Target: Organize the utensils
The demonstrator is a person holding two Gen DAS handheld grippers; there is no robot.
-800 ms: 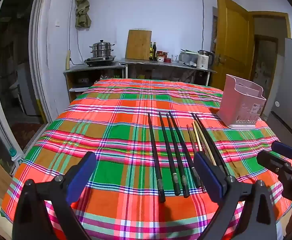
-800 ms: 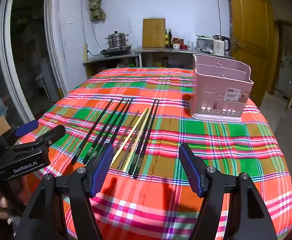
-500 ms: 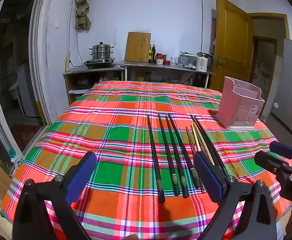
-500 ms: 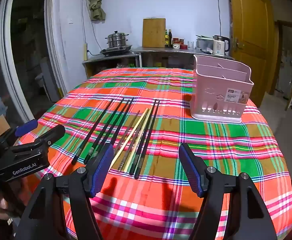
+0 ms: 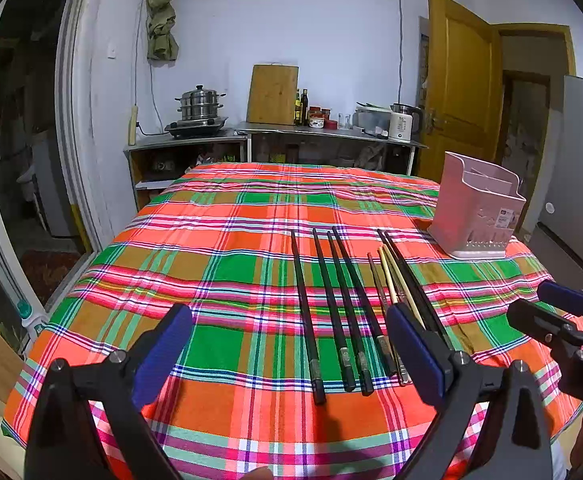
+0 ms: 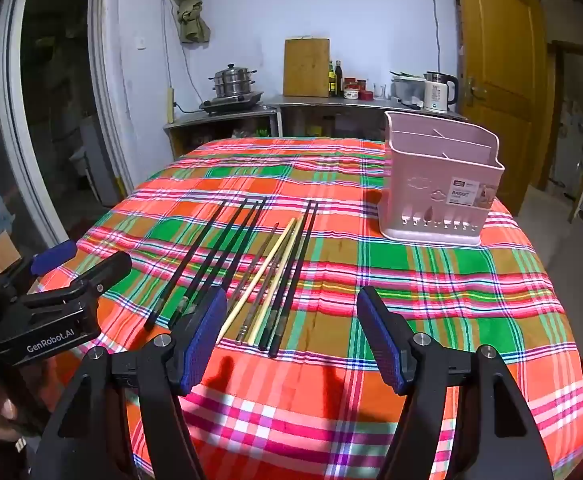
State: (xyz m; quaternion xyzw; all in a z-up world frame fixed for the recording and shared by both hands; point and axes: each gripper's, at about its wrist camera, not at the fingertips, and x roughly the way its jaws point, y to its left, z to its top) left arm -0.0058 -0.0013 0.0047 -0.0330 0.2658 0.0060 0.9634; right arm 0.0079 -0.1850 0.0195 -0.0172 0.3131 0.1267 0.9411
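Note:
Several chopsticks lie side by side on the plaid tablecloth: black ones [image 5: 333,312] [image 6: 215,252], pale wooden ones [image 5: 391,280] [image 6: 265,272] and grey metal ones [image 6: 257,264]. A pink compartmented utensil basket [image 5: 475,216] [image 6: 439,188] stands upright at the far right, empty as far as I can see. My left gripper [image 5: 289,354] is open and empty, hovering above the chopsticks' near ends. My right gripper [image 6: 291,334] is open and empty, just right of the chopsticks' near ends. Each gripper shows at the edge of the other's view [image 5: 563,320] [image 6: 75,276].
The table [image 5: 211,280] is covered by a red, green and orange plaid cloth; its near edge is just below the grippers. Behind it a counter [image 6: 291,104] holds a steamer pot, cutting board, bottles and kettle. A wooden door [image 5: 459,92] stands at the right.
Both grippers have drifted back and up very slightly. The chopsticks and basket have not moved.

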